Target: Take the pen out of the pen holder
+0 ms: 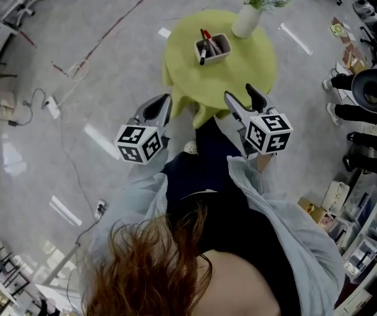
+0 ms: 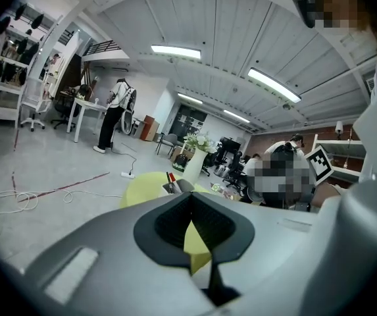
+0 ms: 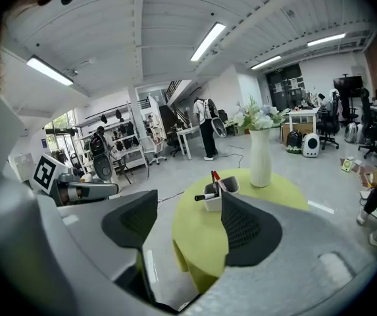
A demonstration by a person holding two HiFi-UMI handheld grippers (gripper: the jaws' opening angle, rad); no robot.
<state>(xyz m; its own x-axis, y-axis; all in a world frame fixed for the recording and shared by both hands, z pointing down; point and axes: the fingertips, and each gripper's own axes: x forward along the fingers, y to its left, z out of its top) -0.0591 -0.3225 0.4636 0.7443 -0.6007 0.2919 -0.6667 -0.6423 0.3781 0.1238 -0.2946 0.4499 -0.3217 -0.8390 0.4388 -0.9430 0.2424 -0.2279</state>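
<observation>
Head view, nearest first: the left gripper point(image 1: 164, 104) has its dark ribbed jaws pressed together on nothing. The right gripper point(image 1: 242, 96) has its jaws spread wide and empty. Both hang short of the round table under a yellow-green cloth point(image 1: 251, 71).

On the cloth stands the white rectangular pen holder point(image 1: 218, 47). A black-capped white marker point(image 1: 202, 58) leans out over its near rim, and a slim red-capped pen point(image 1: 205, 35) stands beside it. Just beyond is a white vase of pale flowers point(image 1: 246, 22).

Either pen is probably light, stiff and smooth, so liable to slip. It is best pinched across the exposed barrel above the rim and drawn out along its lean. The holder looks light too and may drag or tip.
</observation>
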